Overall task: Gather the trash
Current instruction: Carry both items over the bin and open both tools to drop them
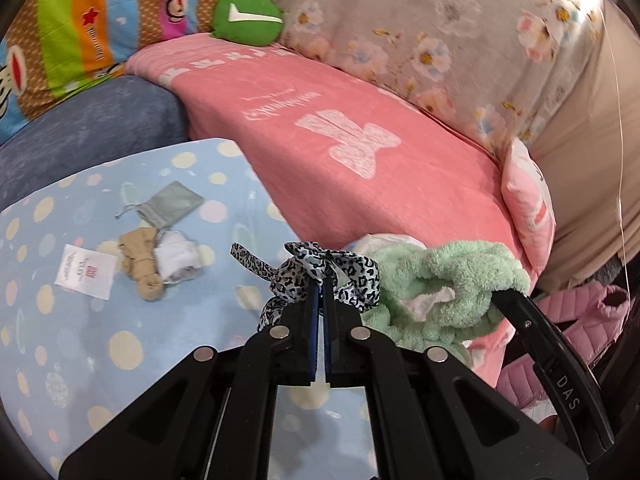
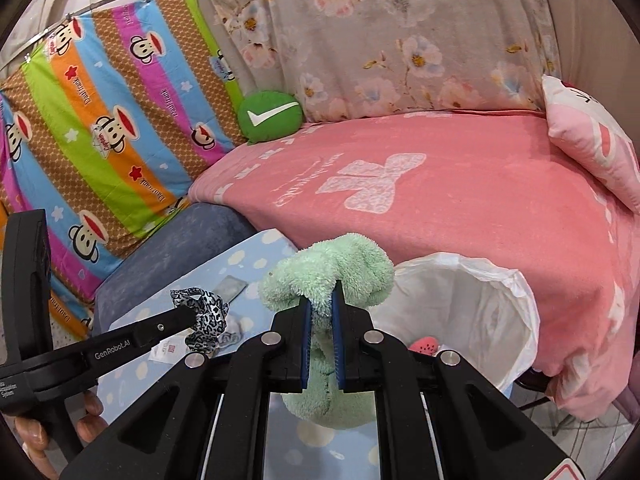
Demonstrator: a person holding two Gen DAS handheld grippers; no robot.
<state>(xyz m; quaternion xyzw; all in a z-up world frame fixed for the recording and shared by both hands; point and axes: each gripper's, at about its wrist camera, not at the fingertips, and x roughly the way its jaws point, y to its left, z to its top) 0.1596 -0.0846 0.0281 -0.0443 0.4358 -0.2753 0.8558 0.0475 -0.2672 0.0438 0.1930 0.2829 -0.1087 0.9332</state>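
My left gripper (image 1: 321, 280) is shut on a black-and-white leopard-print ribbon (image 1: 352, 276) and holds it above the blue dotted sheet (image 1: 80, 340). It also shows in the right wrist view (image 2: 192, 314) with the ribbon (image 2: 206, 316). My right gripper (image 2: 321, 300) is shut on a fluffy mint-green cloth (image 2: 340, 264), which hangs between its fingers. The cloth shows in the left wrist view (image 1: 448, 276), right of the ribbon. A white trash bag (image 2: 480, 300) stands open just right of the green cloth, with a pink item (image 2: 424, 346) inside.
On the blue sheet lie a grey drawstring pouch (image 1: 174, 202), a beige cloth roll (image 1: 140, 260), a white cloth wad (image 1: 176, 260) and a white paper tag (image 1: 86, 271). A pink blanket (image 1: 340, 152), a green round cushion (image 1: 246, 18) and a pink pillow (image 2: 596, 140) lie behind.
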